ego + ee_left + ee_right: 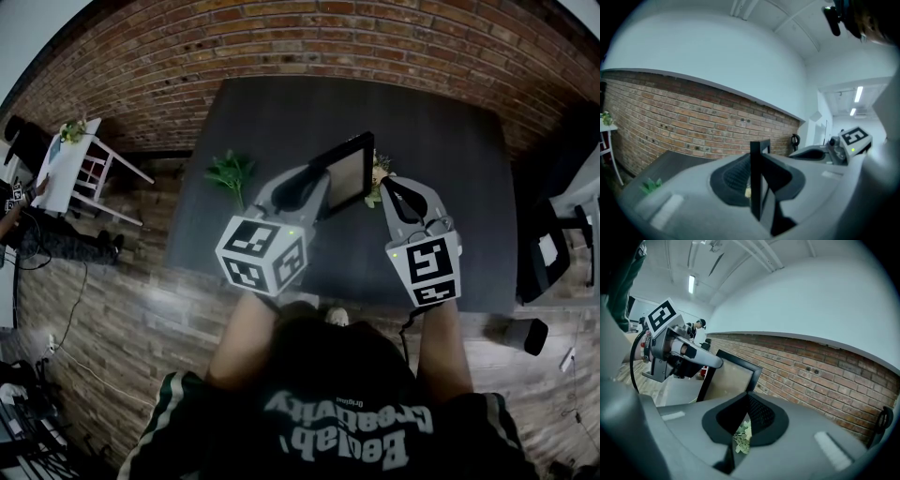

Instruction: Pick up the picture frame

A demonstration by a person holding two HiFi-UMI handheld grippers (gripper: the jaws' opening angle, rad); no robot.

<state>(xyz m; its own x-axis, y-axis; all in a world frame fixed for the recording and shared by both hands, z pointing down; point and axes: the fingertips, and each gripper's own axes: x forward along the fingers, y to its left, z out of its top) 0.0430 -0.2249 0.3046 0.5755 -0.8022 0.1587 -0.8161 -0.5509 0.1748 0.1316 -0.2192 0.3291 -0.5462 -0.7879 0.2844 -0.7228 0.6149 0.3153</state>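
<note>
Head view has the black-rimmed rectangular picture frame up over the dark grey table, left gripper at its nine o'clock, right gripper at three; left gripper view, jaws pinching its edge; right gripper view, jaws together, empty.

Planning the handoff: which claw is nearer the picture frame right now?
Left. The left claw is clamped on the picture frame, gripping it at its left edge. The right claw sits just beside the frame's right edge, and nothing is between its jaws.
</note>
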